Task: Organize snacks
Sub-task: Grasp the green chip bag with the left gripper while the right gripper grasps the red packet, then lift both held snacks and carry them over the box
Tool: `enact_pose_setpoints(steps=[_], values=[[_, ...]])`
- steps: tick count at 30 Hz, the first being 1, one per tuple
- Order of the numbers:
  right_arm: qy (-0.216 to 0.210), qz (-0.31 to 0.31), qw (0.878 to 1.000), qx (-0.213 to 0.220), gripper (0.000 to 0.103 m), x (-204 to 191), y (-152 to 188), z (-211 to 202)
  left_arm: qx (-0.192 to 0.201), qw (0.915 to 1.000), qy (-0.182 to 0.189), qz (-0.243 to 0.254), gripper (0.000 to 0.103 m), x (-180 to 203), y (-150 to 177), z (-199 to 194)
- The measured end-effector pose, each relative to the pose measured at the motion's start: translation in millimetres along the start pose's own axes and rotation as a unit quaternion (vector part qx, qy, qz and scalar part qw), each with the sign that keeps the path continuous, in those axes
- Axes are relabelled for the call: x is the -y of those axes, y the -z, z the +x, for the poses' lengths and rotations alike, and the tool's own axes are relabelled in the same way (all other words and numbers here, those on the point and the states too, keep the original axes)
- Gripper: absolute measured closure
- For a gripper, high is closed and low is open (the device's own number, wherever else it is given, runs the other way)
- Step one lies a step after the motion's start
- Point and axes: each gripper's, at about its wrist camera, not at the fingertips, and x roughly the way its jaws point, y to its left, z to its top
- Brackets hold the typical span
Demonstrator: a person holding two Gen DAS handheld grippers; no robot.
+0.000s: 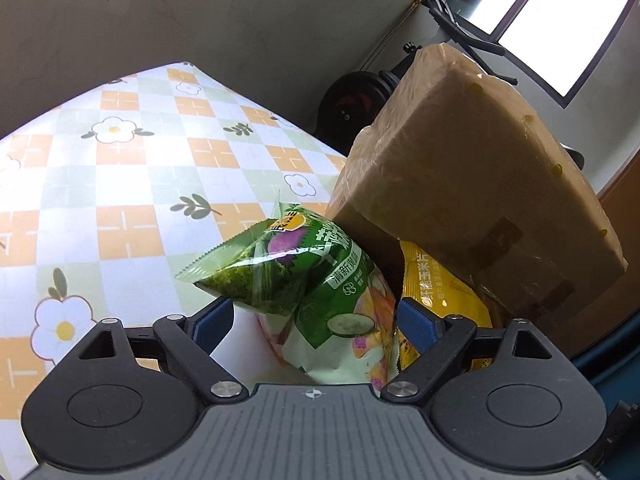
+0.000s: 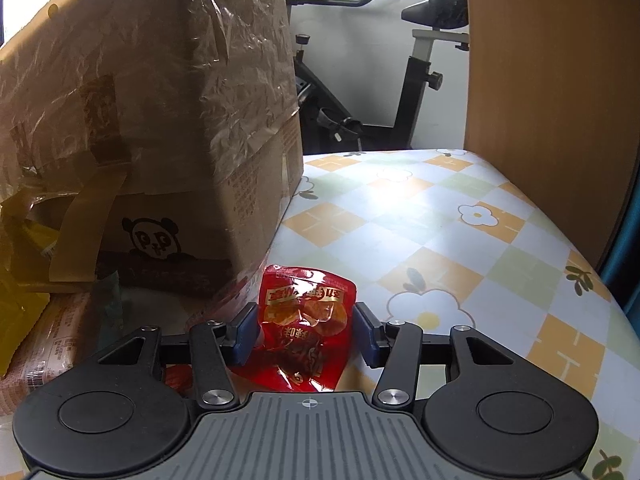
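The desk (image 2: 460, 216) wore a checked cloth with white flowers on it. A big cardboard box (image 2: 152, 120) wrapped in shiny tape sat near the desk's far edge. It leaned over, most likely so that its open mouth faced the person and snacks could go in easily. A yellow corn chip bag (image 1: 440, 284) already lay inside that mouth, under the leaning top of the box.

The green chip bag (image 1: 320, 292) was the next biggest thing. It stood in front of the box mouth, just beside the yellow bag. Its long side ran up and away from the camera, with its crimped top end pointing up and to the left. The left tongs (image 1: 316, 316) were wide apart around the bag's lower part. The right pad looked close to the bag, but the left pad stood clear, so I judged that the bag was let go.

The smallest thing was the red snack pouch (image 2: 306, 328). It lay on the desk at the near corner of the box, with its long side pointing away toward the far edge. The right tongs (image 2: 306, 330) sat on both sides of it, half closed. I could not tell if the pads were pressing it yet. They seemed ready to pick it up for the box.
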Motion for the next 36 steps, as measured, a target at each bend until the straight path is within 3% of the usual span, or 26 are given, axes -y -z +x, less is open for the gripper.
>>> enact_pose_setpoints(steps=[8,14,17,20,24,30,36], values=[[-0.006,-0.004,1.000,0.000,0.056,-1,1,-1,0.024,0.9969,-0.028,-0.070,0.011,-7,-3,31],[-0.009,-0.002,1.000,0.001,0.056,0,1,-1,0.016,0.9974,-0.053,-0.045,0.011,-8,-5,60],[-0.010,-0.002,1.000,0.001,0.056,0,1,-1,0.023,0.9972,-0.046,-0.054,0.009,-14,-4,66],[-0.010,-0.004,1.000,-0.002,0.056,0,0,1,0.032,0.9978,-0.039,-0.042,0.015,-16,-4,68],[-0.009,-0.006,1.000,-0.003,0.056,-1,0,1,0.050,0.9982,-0.033,-0.007,0.029,-10,1,51],[-0.014,-0.006,1.000,0.002,0.056,-2,1,0,0.083,0.9950,-0.054,0.000,0.030,-12,16,15],[-0.018,-0.002,1.000,0.008,0.056,0,2,-3,0.123,0.9886,-0.078,0.039,0.030,-11,25,-12]])
